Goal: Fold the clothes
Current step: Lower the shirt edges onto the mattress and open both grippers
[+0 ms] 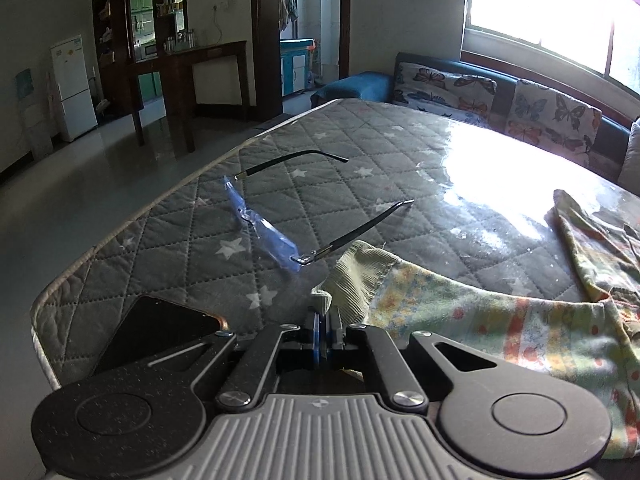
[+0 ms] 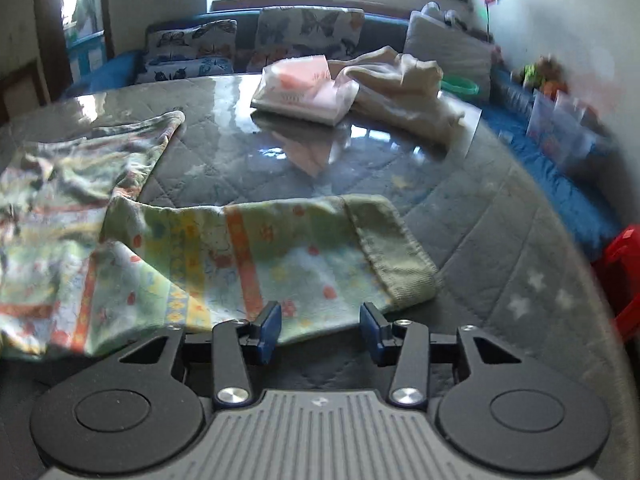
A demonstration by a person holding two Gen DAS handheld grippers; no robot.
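Observation:
A pale green child's garment with a floral print and ribbed green cuffs lies spread on the quilted grey table cover. In the left wrist view my left gripper is shut on a corner of one ribbed cuff, and the rest of the garment trails off to the right. In the right wrist view my right gripper stands open over the near edge of the other sleeve or leg. The cloth lies between the blue pads without being pressed. Its ribbed cuff lies just ahead to the right.
A pair of glasses with blue-tinted lenses and a dark phone lie near the left gripper. At the table's far side sit a tissue pack and a crumpled beige cloth. A sofa with butterfly cushions runs behind, and a red stool stands at the right.

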